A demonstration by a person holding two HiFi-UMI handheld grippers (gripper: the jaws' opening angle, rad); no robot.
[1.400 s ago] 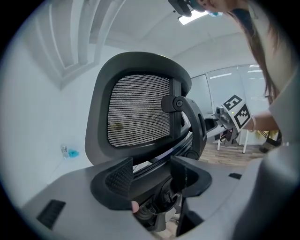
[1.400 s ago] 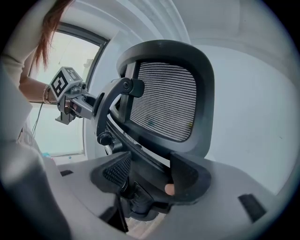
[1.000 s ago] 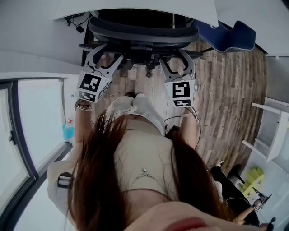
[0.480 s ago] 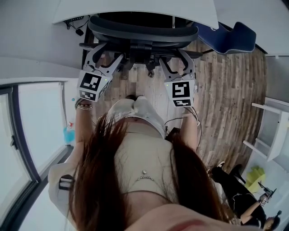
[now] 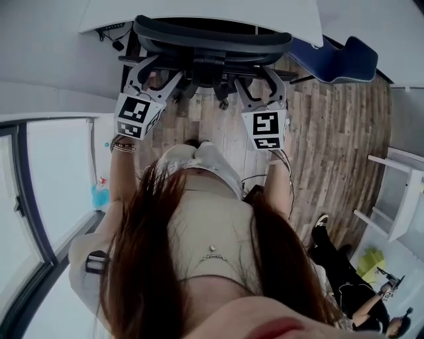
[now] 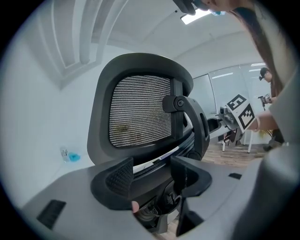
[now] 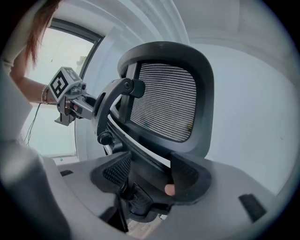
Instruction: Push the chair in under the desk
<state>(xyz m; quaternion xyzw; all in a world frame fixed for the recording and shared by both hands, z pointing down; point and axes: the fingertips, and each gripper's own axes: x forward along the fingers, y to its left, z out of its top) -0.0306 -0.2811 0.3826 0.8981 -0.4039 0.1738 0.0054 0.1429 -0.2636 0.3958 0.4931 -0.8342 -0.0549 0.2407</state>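
Note:
A black office chair point(image 5: 212, 41) with a mesh back point(image 6: 140, 112) stands at the top of the head view, its seat partly under the white desk point(image 5: 199, 12). My left gripper point(image 5: 154, 71) is at the left side of the chair's back. My right gripper point(image 5: 257, 74) is at the right side. Both are open. In the left gripper view the left gripper point(image 6: 152, 174) has the lower frame of the chair's back showing between its spread jaws. The right gripper point(image 7: 150, 176) stands the same way below the mesh back point(image 7: 164, 101). Whether the jaws touch the frame I cannot tell.
A blue seat point(image 5: 338, 56) stands to the right of the chair on the wood floor point(image 5: 331, 132). A white shelf unit point(image 5: 397, 192) is at the right edge, a glass wall point(image 5: 40, 185) at the left with a blue bottle point(image 5: 99, 195) beside it. Another person point(image 5: 344, 265) sits at lower right.
The chair has slid further under the desk, and both grippers have moved forward with it. Their jaws stay apart.

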